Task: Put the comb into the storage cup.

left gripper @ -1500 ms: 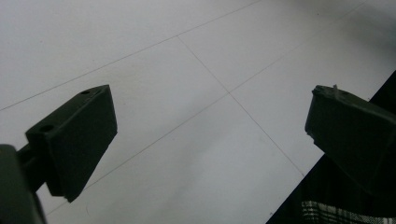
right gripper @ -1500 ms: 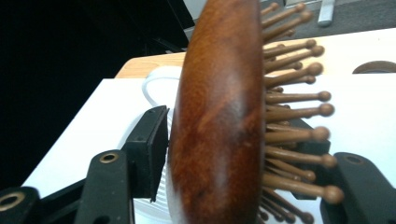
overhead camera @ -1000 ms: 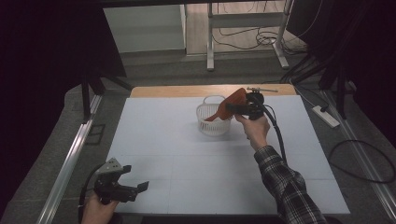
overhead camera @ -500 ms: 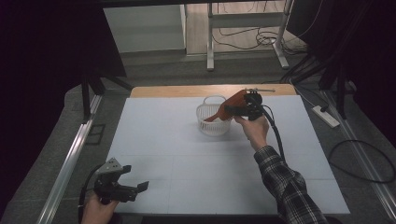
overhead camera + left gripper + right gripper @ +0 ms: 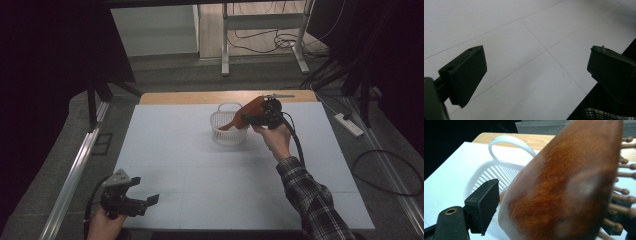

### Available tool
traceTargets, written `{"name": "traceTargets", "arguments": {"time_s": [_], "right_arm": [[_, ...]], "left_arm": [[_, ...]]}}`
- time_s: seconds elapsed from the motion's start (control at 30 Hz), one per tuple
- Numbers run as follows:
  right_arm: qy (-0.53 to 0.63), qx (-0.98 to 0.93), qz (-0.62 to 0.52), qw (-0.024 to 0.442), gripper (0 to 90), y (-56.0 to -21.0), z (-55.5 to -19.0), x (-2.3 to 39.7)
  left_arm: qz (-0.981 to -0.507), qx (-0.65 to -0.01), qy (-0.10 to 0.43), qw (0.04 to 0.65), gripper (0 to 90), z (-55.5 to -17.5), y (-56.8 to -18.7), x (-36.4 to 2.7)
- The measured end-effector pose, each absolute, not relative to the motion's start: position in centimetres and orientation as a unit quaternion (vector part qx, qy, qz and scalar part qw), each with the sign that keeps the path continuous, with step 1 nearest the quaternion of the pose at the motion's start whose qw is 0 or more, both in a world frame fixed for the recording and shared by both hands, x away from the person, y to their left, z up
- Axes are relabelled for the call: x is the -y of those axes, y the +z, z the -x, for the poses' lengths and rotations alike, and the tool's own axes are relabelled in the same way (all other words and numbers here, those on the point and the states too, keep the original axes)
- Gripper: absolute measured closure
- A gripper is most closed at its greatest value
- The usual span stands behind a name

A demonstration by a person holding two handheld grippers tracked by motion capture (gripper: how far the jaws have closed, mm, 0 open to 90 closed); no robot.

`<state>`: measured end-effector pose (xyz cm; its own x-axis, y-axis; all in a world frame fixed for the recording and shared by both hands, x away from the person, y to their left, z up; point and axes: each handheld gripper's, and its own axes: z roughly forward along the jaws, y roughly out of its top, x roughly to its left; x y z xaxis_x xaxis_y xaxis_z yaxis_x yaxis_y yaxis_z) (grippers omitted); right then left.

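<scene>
Barely anything shifts vs a sec ago, except the right gripper: its jaws have just been opening, wooden hairbrush between them, handle tip dipping into the white basket. Near edge: left gripper idles, jaws spread, nothing held. Drop nearly done imo; left: let go fully, pull back.

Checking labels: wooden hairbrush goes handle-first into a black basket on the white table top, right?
One thing is off: the basket is white, not black, as the high view shows. The rest holds: the wooden hairbrush leans handle-first into it, on the white table top.
</scene>
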<state>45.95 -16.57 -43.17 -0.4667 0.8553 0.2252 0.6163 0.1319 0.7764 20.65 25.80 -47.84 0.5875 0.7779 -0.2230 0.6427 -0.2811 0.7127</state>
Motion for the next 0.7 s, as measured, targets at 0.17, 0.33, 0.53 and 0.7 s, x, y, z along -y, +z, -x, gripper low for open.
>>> {"name": "traceTargets", "arguments": {"time_s": [0.17,0.33,0.53,0.7], "right_arm": [[0.426,-0.749,-0.489,0.137,14.9,-43.07,-45.80,16.51],[0.422,-0.756,-0.483,0.131,13.2,-42.98,-45.74,16.52],[0.424,-0.759,-0.479,0.125,12.5,-42.77,-45.63,16.72],[0.422,-0.762,-0.476,0.121,11.5,-42.61,-45.51,16.87]], "left_arm": [[-0.796,-0.446,0.084,0.401,3.4,-20.65,-47.84,-25.80],[-0.796,-0.445,0.085,0.401,3.4,-20.65,-47.85,-25.79],[-0.796,-0.445,0.085,0.400,3.4,-20.66,-47.85,-25.78],[-0.796,-0.445,0.085,0.400,3.5,-20.65,-47.85,-25.78]]}}
